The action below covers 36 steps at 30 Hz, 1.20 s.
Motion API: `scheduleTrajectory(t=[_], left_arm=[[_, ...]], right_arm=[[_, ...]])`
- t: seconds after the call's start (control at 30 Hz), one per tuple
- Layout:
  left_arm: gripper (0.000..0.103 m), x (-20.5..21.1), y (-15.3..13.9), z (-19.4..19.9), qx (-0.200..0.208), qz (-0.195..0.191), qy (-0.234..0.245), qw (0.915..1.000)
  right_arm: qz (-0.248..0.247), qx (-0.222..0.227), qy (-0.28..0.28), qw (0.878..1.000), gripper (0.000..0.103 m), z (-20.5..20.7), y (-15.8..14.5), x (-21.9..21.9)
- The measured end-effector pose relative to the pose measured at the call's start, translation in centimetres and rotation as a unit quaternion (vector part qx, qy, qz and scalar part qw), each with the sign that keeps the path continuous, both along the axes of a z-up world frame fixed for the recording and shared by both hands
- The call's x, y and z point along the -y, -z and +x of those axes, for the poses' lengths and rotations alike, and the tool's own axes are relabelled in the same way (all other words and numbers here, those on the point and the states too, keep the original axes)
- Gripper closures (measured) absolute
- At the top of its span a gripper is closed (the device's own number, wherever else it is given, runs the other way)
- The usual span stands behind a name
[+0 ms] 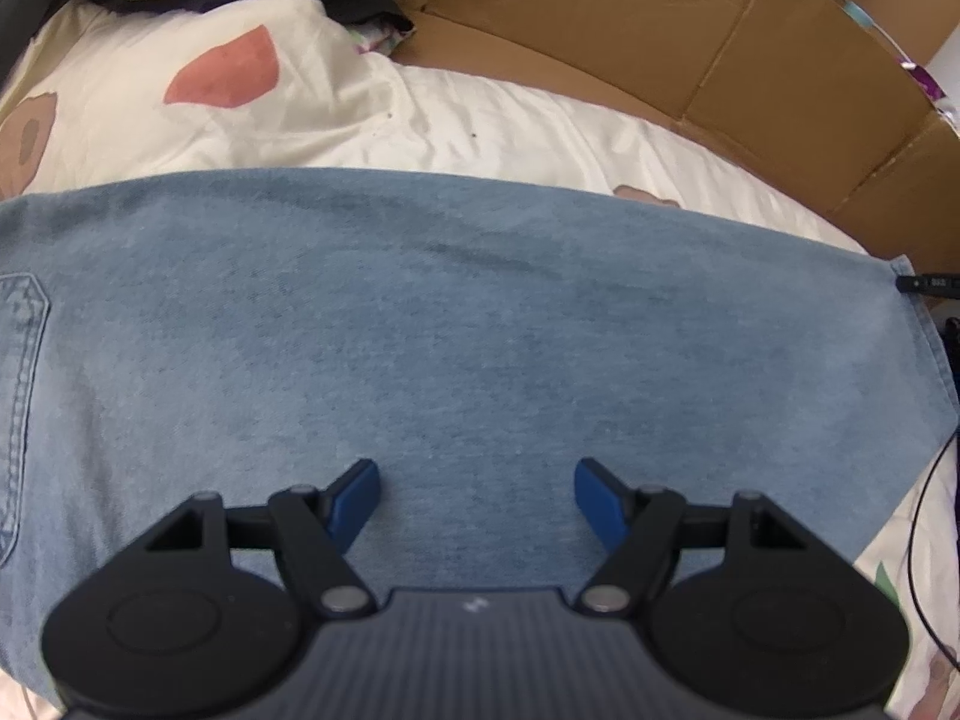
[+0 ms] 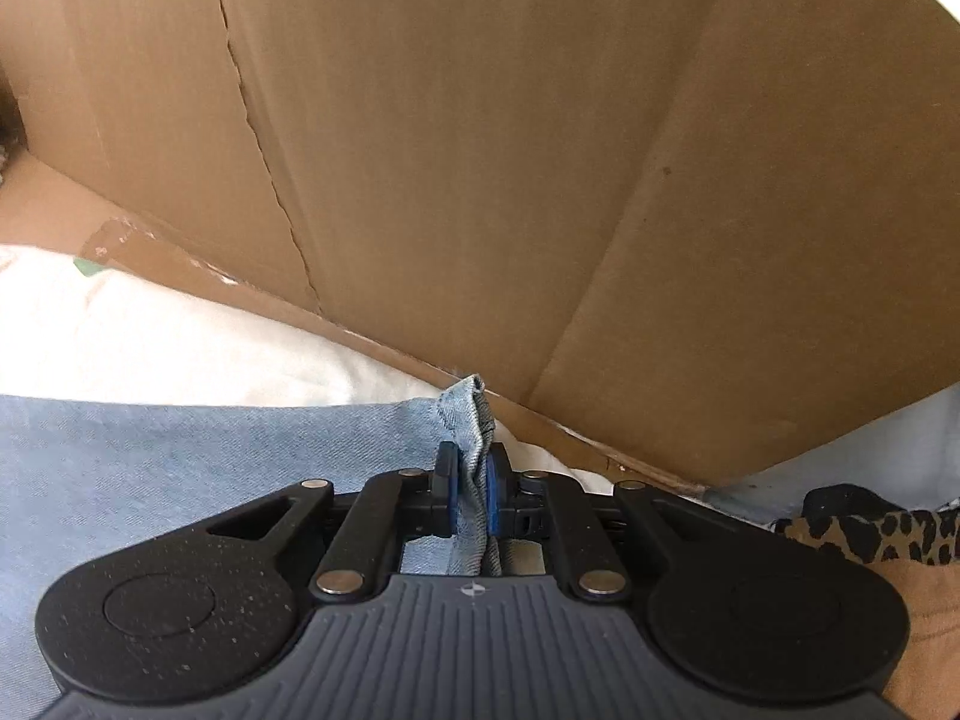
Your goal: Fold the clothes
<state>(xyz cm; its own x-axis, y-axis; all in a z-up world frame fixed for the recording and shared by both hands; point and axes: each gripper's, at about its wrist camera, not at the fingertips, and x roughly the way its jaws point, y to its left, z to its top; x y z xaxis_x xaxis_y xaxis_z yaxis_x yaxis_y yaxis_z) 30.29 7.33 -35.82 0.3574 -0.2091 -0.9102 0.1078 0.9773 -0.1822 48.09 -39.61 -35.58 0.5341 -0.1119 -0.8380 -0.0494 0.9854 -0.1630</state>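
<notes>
Right gripper pinches denim garment corner.

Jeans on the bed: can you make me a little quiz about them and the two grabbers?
1. True or false: the left gripper is pinching the jeans.
2. What does the right gripper hold? A) a corner of the jeans B) the cardboard C) nothing
3. Fill in: a stitched ____ shows at the left edge of the left wrist view.

Key: 1 false, its jaws stand open above the cloth; 2 A; 3 pocket.
</notes>
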Motion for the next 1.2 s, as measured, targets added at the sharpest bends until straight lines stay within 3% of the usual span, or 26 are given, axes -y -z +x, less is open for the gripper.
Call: scheduleTrajectory(t=[0.07,0.17,0.27,0.47,0.63,0.83,0.93,1.07,1.2], left_arm=[[0.029,0.2,-0.1,0.0,0.001,-0.001,0.004,1.0000],[0.029,0.5,-0.5,0.0,0.005,-0.002,0.013,0.9999],[0.029,1.0,-0.8,0.1,0.013,-0.001,0.018,0.9998],[0.029,2.2,-1.9,-0.4,0.024,-0.014,0.025,0.9993],[0.029,3.1,-2.3,-0.9,0.026,-0.019,0.032,0.9990],[0.029,3.6,-2.4,-1.2,0.028,-0.016,0.040,0.9987],[0.029,3.9,-2.4,-1.4,0.027,-0.020,0.041,0.9986],[0.029,4.6,-2.6,-1.8,0.029,-0.030,0.041,0.9983],[0.029,5.5,-2.2,-2.0,0.027,-0.030,0.051,0.9979]], right_arm=[[0.012,-0.006,0.014,1.000,0.087,0.0,0.2,0.4],[0.034,0.003,0.044,0.998,0.060,-0.7,-0.9,1.3],[0.045,0.028,0.051,0.997,0.053,-2.9,-2.8,1.3],[0.069,0.058,0.045,0.995,0.053,-8.7,-5.0,1.7],[0.026,0.062,0.017,0.998,0.054,-11.4,-4.0,1.4],[0.001,0.028,0.025,0.999,0.054,-11.4,-0.8,0.4],[-0.025,0.021,0.033,0.999,0.054,-11.3,-0.3,-0.2],[-0.012,0.018,0.075,0.997,0.056,-10.9,0.0,1.2],[-0.024,0.029,0.066,0.997,0.060,-11.1,-0.1,0.7]])
